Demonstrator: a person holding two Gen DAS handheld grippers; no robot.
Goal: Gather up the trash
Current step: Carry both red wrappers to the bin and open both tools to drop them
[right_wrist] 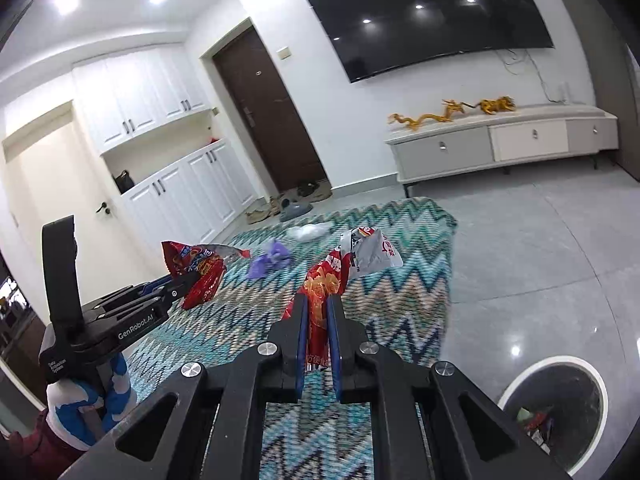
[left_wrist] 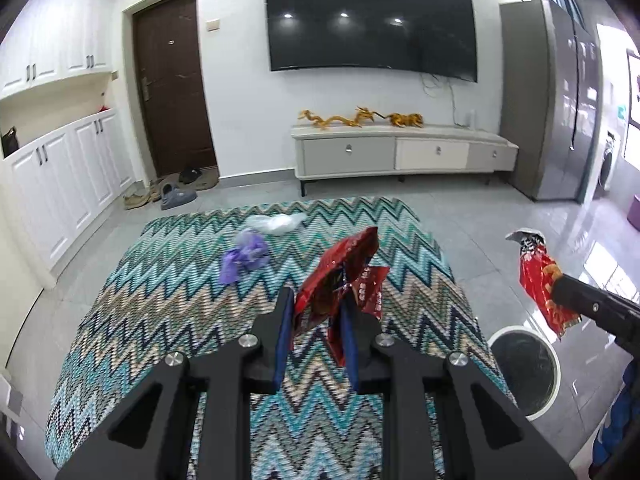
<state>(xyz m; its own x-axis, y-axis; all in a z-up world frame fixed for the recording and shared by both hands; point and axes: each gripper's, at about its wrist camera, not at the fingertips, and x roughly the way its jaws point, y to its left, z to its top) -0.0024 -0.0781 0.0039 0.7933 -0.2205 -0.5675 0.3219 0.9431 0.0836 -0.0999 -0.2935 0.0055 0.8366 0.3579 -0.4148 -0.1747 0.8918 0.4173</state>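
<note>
Nearest in the right wrist view, the right tongs (right_wrist: 319, 312) are clamped on a red-and-white snack wrapper (right_wrist: 344, 268), its torn silver top flaring above the pads. Only this view shows trash inside the round white-rimmed bin (right_wrist: 552, 408) on the floor and a blue-and-white gloved hand (right_wrist: 86, 412) under the left tool. In the left wrist view, the left tongs (left_wrist: 316, 312) are clamped on a crumpled red foil wrapper (left_wrist: 340, 280) held above the zigzag-patterned desk (left_wrist: 180, 320). Both tools point forward and slightly downward. Farther along the desk lie a purple crumpled bag (left_wrist: 244, 258) and a clear plastic bag (left_wrist: 276, 222).
</note>
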